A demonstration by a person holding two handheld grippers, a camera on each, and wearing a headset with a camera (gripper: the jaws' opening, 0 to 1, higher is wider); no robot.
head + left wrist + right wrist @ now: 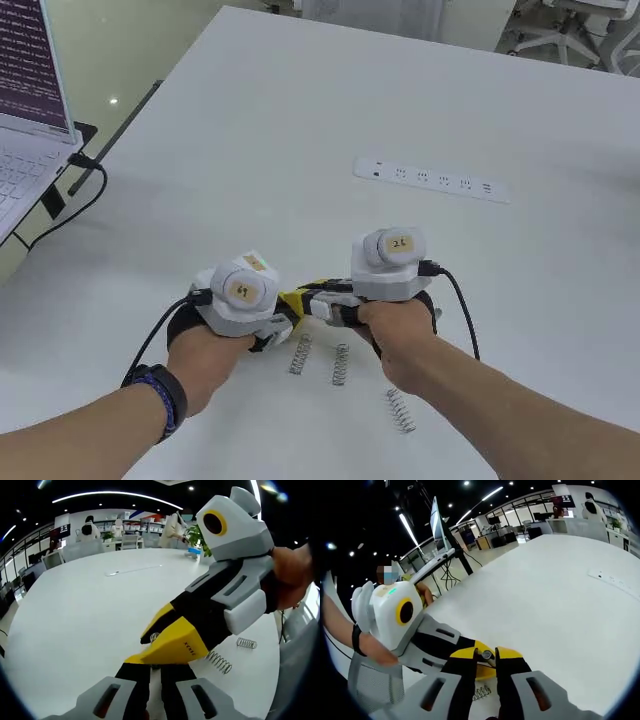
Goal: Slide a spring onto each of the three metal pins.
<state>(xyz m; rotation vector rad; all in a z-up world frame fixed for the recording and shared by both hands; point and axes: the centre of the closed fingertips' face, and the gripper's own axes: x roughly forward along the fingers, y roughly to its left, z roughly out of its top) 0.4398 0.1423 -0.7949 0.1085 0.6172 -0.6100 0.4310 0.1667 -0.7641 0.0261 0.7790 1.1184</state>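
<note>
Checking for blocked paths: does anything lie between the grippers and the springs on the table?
Nothing visible does. The springs lie loose on bare table, just nearer the person than the left gripper and right gripper, which are held tip to tip over the tabletop.

Grey-white left gripper (pixel 155 670), black cable (pixel 150 336), dark wristband (pixel 166 393)

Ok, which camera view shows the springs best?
The head view: all three springs lie whole and apart on the table. The left gripper view shows two of them, small and low on the right. The right gripper view shows part of one near its bottom edge.
</note>
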